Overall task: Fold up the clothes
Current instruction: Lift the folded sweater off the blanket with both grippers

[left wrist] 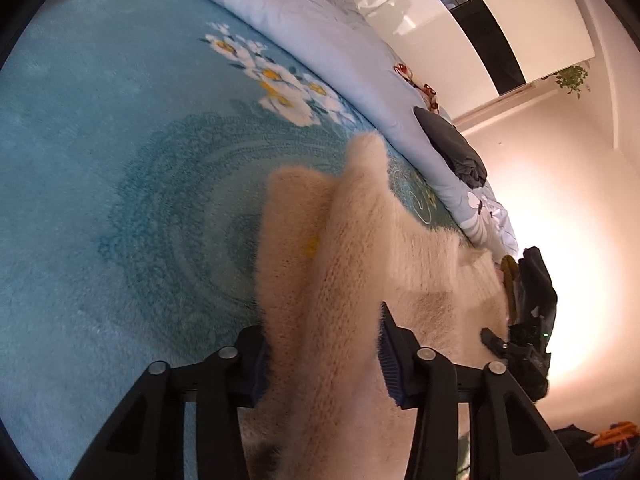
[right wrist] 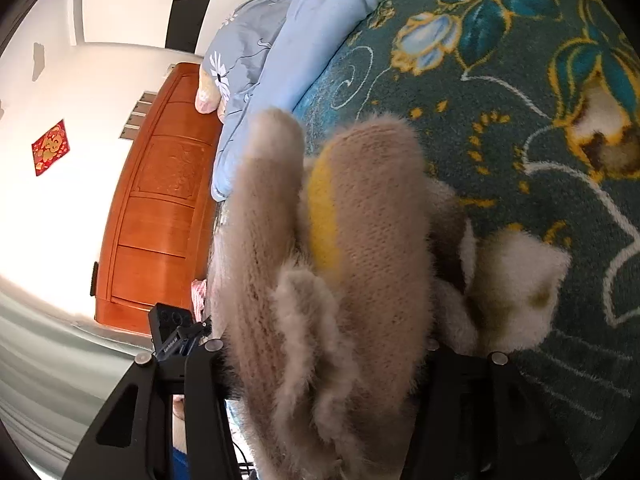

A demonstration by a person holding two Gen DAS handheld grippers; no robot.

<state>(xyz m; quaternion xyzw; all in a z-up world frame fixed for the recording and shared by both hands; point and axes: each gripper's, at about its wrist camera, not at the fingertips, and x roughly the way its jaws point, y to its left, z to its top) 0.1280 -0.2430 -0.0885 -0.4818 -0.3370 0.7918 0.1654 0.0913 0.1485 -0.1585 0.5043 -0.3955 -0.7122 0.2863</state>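
A fluffy cream knitted sweater [left wrist: 360,248] with a yellow patch lies bunched on a teal patterned blanket [left wrist: 120,168]. My left gripper [left wrist: 324,360] is shut on a thick fold of the sweater, which fills the gap between its blue pads [left wrist: 388,364]. In the right wrist view the same sweater [right wrist: 360,240] shows beige with a yellow band [right wrist: 324,220]. My right gripper [right wrist: 324,364] is shut on a bunched fold of it; the fabric hides its fingertips. The right gripper [left wrist: 524,344] also shows in the left wrist view, at the sweater's far edge.
A light blue quilt [left wrist: 304,20] runs along the blanket's far edge, with a dark garment [left wrist: 452,144] on it. A wooden headboard [right wrist: 160,200] stands at the left in the right wrist view. White fluffy fabric [right wrist: 516,280] lies right of the sweater.
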